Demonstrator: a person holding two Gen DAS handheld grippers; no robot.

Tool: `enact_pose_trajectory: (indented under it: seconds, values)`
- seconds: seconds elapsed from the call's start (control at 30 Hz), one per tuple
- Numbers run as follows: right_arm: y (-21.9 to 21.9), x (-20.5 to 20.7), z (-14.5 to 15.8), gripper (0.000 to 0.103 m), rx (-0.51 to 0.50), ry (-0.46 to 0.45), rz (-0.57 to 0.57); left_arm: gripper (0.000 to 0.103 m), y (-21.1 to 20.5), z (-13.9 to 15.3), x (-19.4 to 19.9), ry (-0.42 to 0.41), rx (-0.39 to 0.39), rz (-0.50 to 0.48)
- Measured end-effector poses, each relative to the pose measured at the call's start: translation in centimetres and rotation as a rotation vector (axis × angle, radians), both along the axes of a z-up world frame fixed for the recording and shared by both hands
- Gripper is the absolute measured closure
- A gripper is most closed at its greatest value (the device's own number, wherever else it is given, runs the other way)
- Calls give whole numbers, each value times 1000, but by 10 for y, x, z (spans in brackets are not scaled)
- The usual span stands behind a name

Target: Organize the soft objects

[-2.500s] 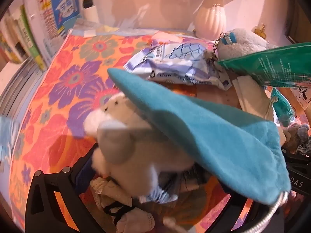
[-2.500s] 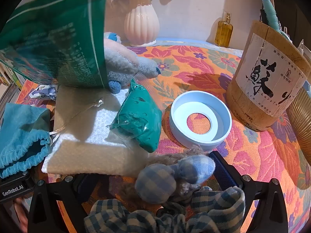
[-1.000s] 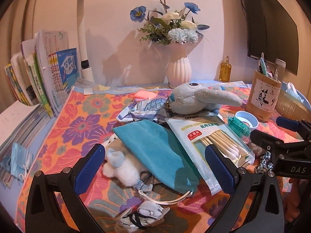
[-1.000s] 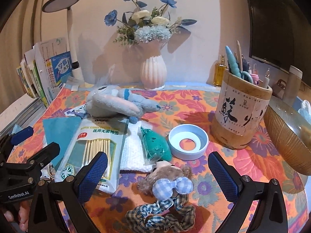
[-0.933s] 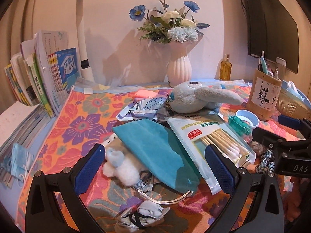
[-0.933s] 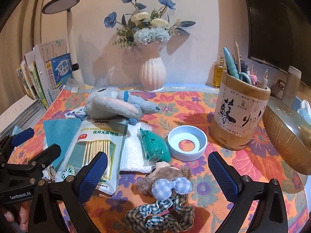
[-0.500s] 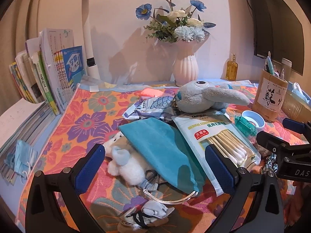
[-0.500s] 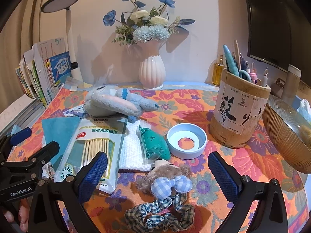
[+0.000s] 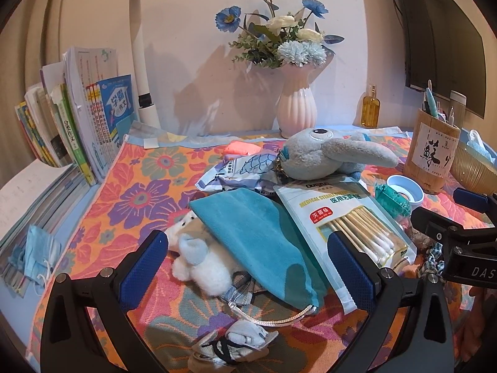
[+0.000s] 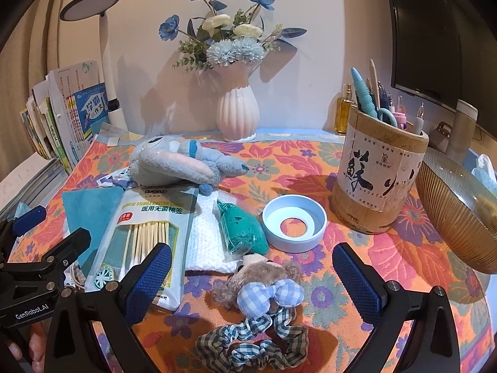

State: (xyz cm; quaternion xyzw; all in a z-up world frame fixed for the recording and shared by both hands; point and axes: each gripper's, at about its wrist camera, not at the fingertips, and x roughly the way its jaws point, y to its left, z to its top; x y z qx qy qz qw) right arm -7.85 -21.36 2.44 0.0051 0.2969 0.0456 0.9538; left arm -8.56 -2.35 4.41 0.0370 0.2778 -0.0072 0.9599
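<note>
Left wrist view: the left gripper (image 9: 248,267) hangs above the flowered cloth (image 9: 136,192) with its blue ribbed pads spread wide and nothing between them. Between the fingers, at about 12 o'clock from the gripper's centre, lies a teal drawstring pouch (image 9: 257,242), soft and velvety, its gathered mouth and silvery cord (image 9: 267,318) toward the camera. It partly covers a fluffy white plush (image 9: 202,264) at 9 o'clock. Overlapping the pouch at 2 o'clock is a glossy flat packet of cotton swabs (image 9: 344,220). Farther off at 1 o'clock a grey long-eared plush rabbit (image 9: 323,155) lies on its side, touching a crinkled blue-and-white wrapper (image 9: 239,174). Folded pale socks (image 9: 236,342) sit at 6 o'clock.

Right wrist view: the right gripper (image 10: 251,276) is also opened wide and holds nothing. Between its fingers sit a small brown plush with a blue gingham bow (image 10: 264,286) and, nearer the camera at 6 o'clock, a ruffled checked scrunchie (image 10: 251,345). At 11 o'clock a teal lumpy item in clear wrap (image 10: 242,227) lies on a white knitted cloth (image 10: 205,239). A pale blue ring (image 10: 293,222) sits at 1 o'clock, and a cylindrical bamboo pen holder (image 10: 379,183) farther at 2 o'clock.
</note>
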Motion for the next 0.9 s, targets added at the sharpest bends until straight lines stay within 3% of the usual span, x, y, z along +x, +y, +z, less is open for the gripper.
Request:
enact_pose_trajectory:
  seconds: [0.9]
  values:
    - [2, 3, -1, 0, -9, 16, 5, 1, 0, 1, -1, -4, 2, -5]
